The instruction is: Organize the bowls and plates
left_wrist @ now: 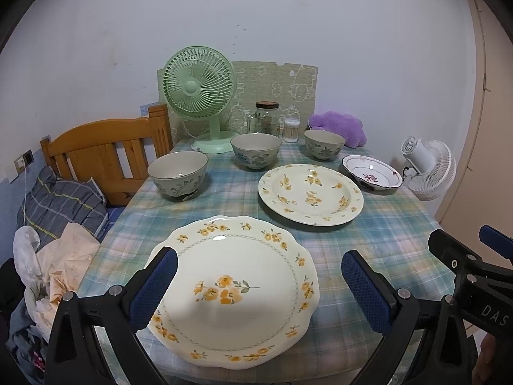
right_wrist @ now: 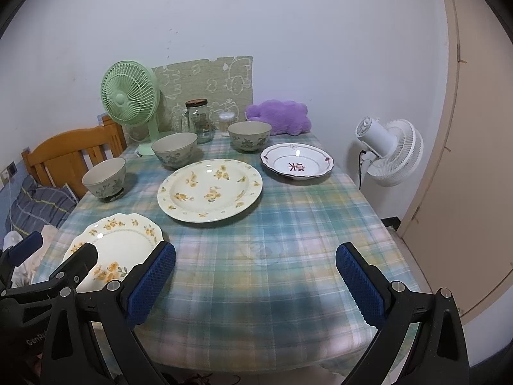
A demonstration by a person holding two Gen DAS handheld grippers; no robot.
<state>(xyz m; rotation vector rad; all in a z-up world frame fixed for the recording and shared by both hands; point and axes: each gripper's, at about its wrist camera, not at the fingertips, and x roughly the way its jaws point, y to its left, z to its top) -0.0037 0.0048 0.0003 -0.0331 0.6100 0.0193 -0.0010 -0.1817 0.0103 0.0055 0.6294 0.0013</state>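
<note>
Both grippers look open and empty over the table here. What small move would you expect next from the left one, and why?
Probably the left gripper eases down and forward to take the rim of the scalloped plate. Its fingers stand open on either side of that plate, the nearest dish, and hold nothing. The right gripper is open over bare tablecloth, farther from any dish.

Left gripper (left_wrist: 258, 284) and right gripper (right_wrist: 255, 279): matching hand-held units with black plastic frames branching into two angled arms. Each arm ends in a finger faced with a dark blue pad (left_wrist: 154, 288) of fine mesh-like texture. Round silver screws (left_wrist: 113, 289) mark the pivots near each pad. White lettering on the bodies is only partly legible, apparently "DAS" (left_wrist: 493, 315) on the right unit and "GenRo" (right_wrist: 36, 336) on the left.
</note>
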